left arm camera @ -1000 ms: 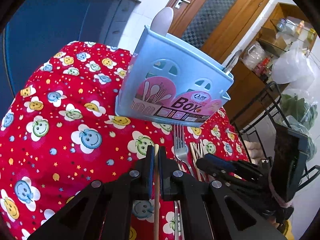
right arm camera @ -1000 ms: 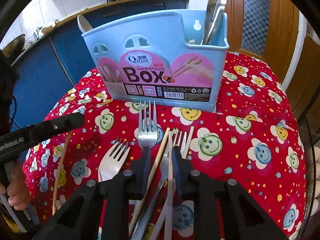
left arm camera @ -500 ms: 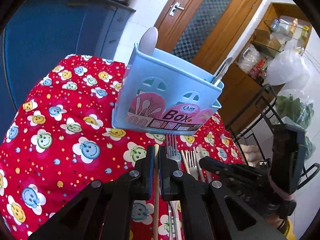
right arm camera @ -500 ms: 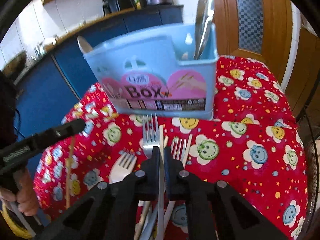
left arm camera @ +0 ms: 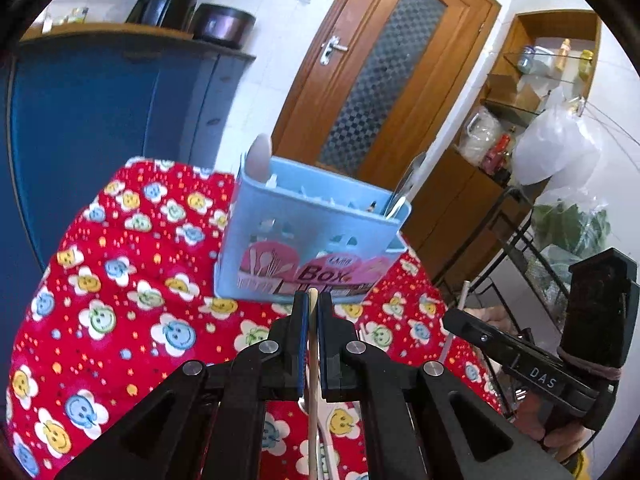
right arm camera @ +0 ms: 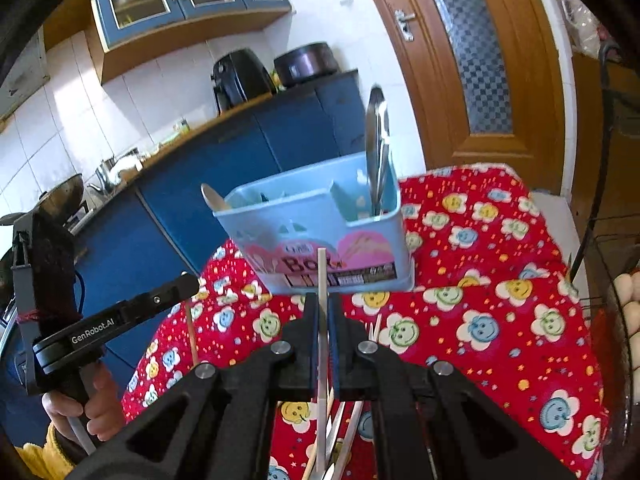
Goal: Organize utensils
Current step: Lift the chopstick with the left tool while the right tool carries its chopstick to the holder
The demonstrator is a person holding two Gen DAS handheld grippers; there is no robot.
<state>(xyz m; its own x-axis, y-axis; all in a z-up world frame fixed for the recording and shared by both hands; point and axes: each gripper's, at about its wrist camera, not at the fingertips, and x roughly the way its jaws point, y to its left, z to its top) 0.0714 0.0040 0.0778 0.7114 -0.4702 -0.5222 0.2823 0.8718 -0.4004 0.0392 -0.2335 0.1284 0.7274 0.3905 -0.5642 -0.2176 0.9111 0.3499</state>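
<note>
Holding a stick in each claw, I'm looking straight at the blue utensil box from both wrists. My left gripper is clamped on a wooden chopstick, the shaft running back between the pads and its tip poking out just past the fingertips. My right gripper is pinched on a pale chopstick, which is sticking out further ahead, its tip crossing the box's pink label in that view.

Both sticks are lying along the fingers, so their long axes are pointing forward and up toward the box rather than down into it. That's the relation I'm watching: the box is ahead of and above both tips, standing upright on the red flowered cloth, open side up. From the right wrist I'm seeing into it; a pair of metal tongs is standing in the right-hand compartment and a spoon is leaning in the left end.

I'm judging neither arm clearly closer, though the box's rim shows more openly from the right. To drop either stick I'm reckoning the wrist needs to rise over the rim and tip nose-down, so the shaft stands upright above a compartment. More cutlery is lying on the cloth under my right claw, too blurred to sort.
</note>
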